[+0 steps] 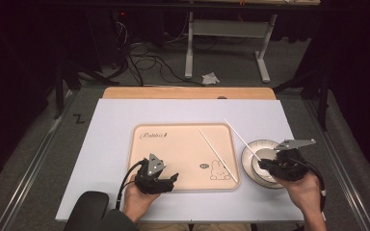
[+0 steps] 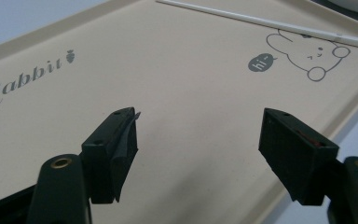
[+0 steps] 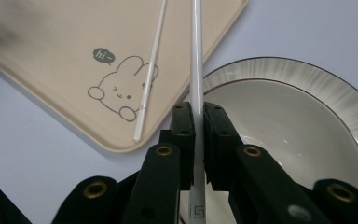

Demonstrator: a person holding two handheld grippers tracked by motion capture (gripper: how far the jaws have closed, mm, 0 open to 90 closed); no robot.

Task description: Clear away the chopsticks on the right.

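- Two grippers are at work, one in each of the person's hands, both near the front edge of the table.
- The right gripper [image 3: 196, 122] has its jaws clamped on one white chopstick [image 3: 196, 60]; the stick runs straight up between the black jaws and sticks out past them at both ends.
- In the high view this held chopstick [image 1: 241, 137] slants up and to the left from the right gripper [image 1: 270, 161], over the rim of the bowl and past the tray's right corner.
- The left gripper [image 2: 198, 135] has its jaws spread wide with nothing between them; it hovers over the bare front part of the tray [image 2: 177, 93].
- In the high view the left gripper [image 1: 166, 179] sits at the tray's front edge, well apart from the right one.
- Two chopsticks in all: the second chopstick [image 1: 217, 154] lies loose on the tray [image 1: 173, 154], slanting across its right half, its lower end just beside the printed rabbit.
- One tray, beige, with a "Rabbit" script at its upper left and one drawn rabbit with a "hi" bubble at its lower right.
- One bowl [image 1: 250, 161], white with a ribbed rim, stands on the white mat [image 1: 115, 120] just right of the tray; the right gripper is above it.
- One mat covers the wooden table [image 1: 188, 92].
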